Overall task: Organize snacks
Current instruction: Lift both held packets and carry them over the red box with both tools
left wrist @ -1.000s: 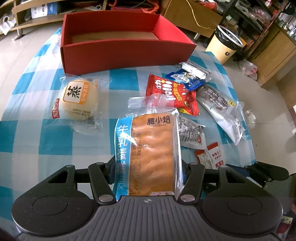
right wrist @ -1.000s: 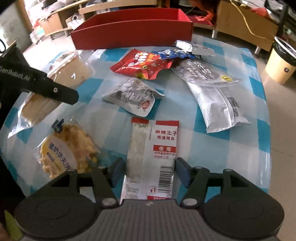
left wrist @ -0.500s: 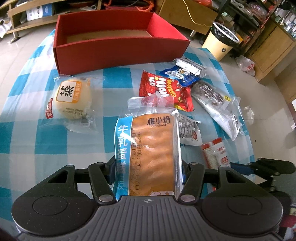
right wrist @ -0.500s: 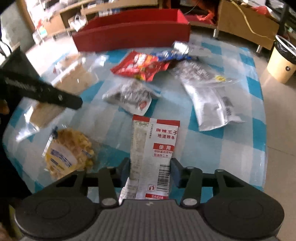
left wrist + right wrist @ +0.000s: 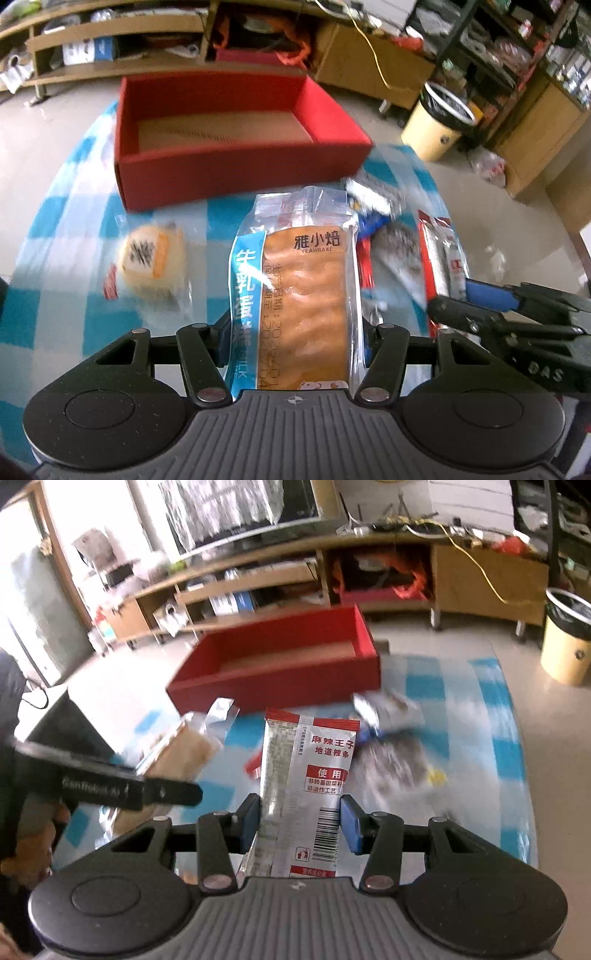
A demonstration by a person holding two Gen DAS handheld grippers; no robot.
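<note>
My left gripper [image 5: 295, 332] is shut on a long bread packet [image 5: 304, 295] with blue edge and orange loaf, held above the checked tablecloth. My right gripper [image 5: 300, 823] is shut on a silver and red spicy strip packet [image 5: 306, 782], lifted off the table. The open red box [image 5: 236, 173] stands ahead at the table's far side, empty with a brown floor; it also shows in the right wrist view [image 5: 280, 679]. The right gripper shows at the right of the left wrist view [image 5: 517, 314], the left one at the left of the right wrist view [image 5: 110, 786].
A round steamed cake packet [image 5: 147, 258] lies left of the bread. Red, blue and silver snack packets [image 5: 391, 236] lie to the right, blurred. A beige bin [image 5: 439, 122] stands on the floor past the table. Wooden shelves [image 5: 258, 579] line the back.
Both grippers have risen and tilted toward the red box. The right gripper closed on the spicy strip packet and lifted it off the table. The left still holds the bread.
</note>
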